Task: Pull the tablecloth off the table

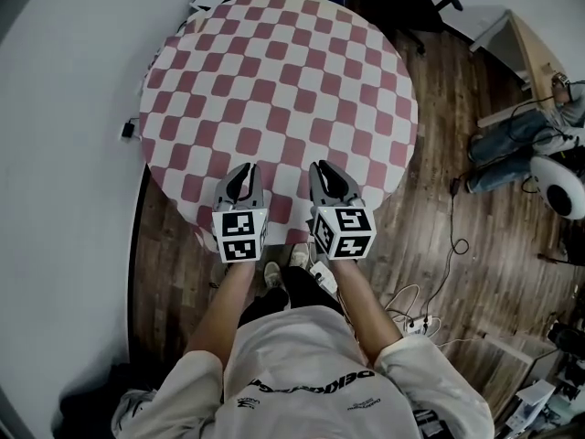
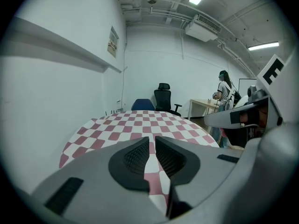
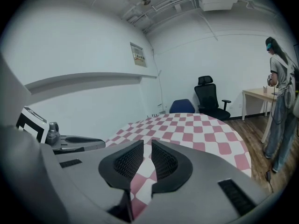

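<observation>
Red-checked tablecloth (image 1: 274, 80), left claw (image 1: 247, 174), right claw (image 1: 323, 171), both slightly parted

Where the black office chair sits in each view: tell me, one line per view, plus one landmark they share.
Head view: black office chair at the top, right of centre, beyond the far edge of the red-and-white checked tablecloth.
Left gripper view: near the centre, behind the cloth's far edge, by the back wall.
Right gripper view: right of centre, past the cloth's far edge.
Shared landmark: the checked tablecloth, between camera and chair in all three.
</observation>
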Demonstrator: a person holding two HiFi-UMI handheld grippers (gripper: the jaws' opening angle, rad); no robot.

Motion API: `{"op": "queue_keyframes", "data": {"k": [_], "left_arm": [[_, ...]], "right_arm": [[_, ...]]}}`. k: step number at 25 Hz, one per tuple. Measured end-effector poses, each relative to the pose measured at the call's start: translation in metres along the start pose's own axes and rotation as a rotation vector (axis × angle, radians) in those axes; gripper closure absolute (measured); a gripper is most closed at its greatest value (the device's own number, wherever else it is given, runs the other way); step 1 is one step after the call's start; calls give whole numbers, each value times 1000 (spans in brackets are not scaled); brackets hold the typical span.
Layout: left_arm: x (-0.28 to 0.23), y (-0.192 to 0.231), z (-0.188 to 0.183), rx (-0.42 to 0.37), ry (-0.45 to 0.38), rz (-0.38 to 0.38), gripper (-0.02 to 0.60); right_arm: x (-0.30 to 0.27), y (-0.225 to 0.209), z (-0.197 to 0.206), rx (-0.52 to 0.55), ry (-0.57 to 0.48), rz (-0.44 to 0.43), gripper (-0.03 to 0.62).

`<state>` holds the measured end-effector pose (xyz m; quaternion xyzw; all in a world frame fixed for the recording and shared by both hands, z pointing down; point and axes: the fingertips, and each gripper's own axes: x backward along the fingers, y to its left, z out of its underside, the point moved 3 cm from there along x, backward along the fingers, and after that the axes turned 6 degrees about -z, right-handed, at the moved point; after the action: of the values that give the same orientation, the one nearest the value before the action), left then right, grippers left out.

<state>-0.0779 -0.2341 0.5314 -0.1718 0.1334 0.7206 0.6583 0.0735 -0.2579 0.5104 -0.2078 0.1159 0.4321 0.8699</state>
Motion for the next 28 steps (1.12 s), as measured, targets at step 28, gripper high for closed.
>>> {"op": "queue_keyframes", "data": {"k": [28], "left_arm": [[-196,57,49,24,214,-37,322]], "right_arm": [[-203,-116,42,19,310,23,324]]}}
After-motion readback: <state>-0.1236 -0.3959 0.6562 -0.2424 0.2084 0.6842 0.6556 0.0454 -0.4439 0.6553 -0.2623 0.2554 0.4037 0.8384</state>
